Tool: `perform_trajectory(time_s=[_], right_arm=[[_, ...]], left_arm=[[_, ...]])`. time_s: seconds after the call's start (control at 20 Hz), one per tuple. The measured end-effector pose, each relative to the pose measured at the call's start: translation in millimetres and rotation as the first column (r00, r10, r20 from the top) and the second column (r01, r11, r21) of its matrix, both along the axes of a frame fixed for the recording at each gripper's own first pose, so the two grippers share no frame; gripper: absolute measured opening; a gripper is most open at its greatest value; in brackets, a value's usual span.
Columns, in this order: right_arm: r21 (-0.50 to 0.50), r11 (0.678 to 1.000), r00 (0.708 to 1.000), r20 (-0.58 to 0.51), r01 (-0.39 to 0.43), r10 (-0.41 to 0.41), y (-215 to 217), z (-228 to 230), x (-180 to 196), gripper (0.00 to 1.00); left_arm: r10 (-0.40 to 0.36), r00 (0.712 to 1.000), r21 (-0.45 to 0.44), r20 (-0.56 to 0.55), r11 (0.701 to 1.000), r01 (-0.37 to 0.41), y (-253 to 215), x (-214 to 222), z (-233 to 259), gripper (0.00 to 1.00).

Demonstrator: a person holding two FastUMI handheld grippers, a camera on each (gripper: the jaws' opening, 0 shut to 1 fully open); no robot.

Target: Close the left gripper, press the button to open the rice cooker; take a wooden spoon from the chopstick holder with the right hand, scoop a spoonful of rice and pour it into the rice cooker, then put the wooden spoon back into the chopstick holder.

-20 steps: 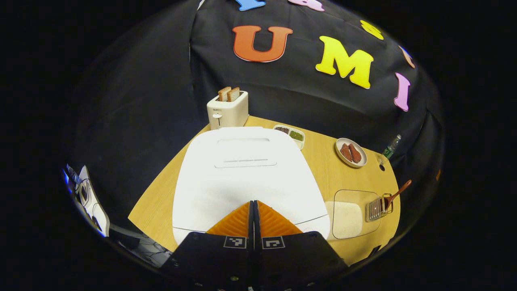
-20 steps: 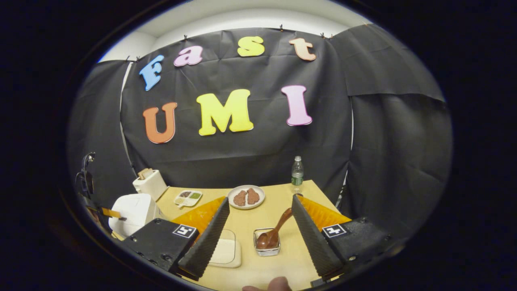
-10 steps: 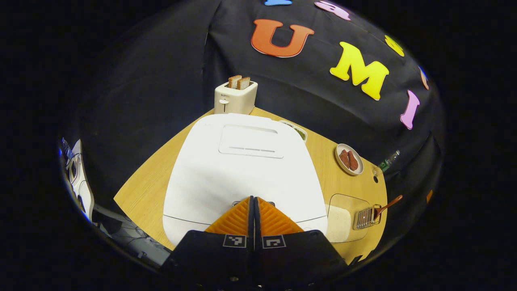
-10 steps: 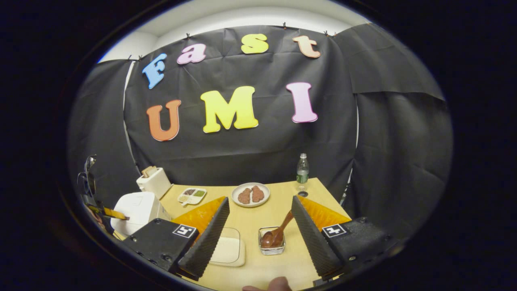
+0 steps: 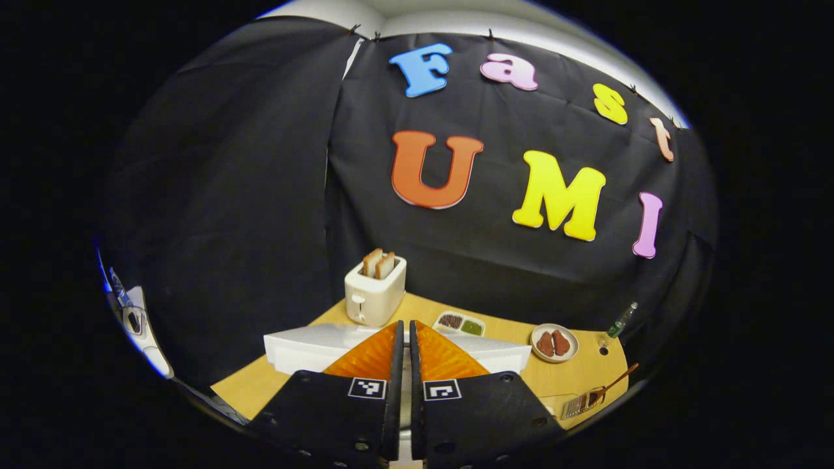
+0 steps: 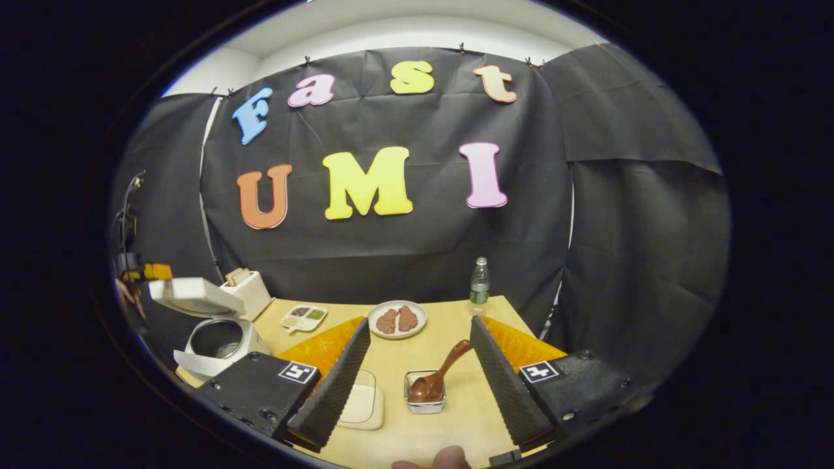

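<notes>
Your rice cooker (image 6: 215, 326) stands open (lid up); left gripper (image 5: 404, 339) is pinched closed, right gripper (image 6: 420, 365) gapes wide before the wooden spoon (image 6: 440, 381) in its chopstick holder (image 6: 425, 404); all 3 spoon steps remain.

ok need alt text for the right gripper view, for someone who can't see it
The open right gripper frames a wooden spoon standing in a small chopstick holder on a wooden table. At far left, the white rice cooker sits with its lid raised.
</notes>
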State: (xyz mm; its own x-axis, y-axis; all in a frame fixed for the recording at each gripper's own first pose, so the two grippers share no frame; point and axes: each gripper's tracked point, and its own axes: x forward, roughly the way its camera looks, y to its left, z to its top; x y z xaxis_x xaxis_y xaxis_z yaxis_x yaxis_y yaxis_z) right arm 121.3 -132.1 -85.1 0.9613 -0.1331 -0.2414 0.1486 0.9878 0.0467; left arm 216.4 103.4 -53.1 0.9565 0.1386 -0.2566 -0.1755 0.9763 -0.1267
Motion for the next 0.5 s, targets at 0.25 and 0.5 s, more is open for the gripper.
perform_trajectory(time_s=[0.25,0.5], right_arm=[[-0.002,1.000,1.000,-0.020,-0.005,0.004,-10,-11,-2,0.98],[0.046,0.999,0.996,-0.081,-0.022,0.026,-11,-40,1,0.98]], left_arm=[[-0.080,0.986,0.089,0.143,0.994,0.068,-16,-11,54,0.39],[-0.111,0.989,0.147,0.102,0.985,0.096,-44,-34,36,0.95]])
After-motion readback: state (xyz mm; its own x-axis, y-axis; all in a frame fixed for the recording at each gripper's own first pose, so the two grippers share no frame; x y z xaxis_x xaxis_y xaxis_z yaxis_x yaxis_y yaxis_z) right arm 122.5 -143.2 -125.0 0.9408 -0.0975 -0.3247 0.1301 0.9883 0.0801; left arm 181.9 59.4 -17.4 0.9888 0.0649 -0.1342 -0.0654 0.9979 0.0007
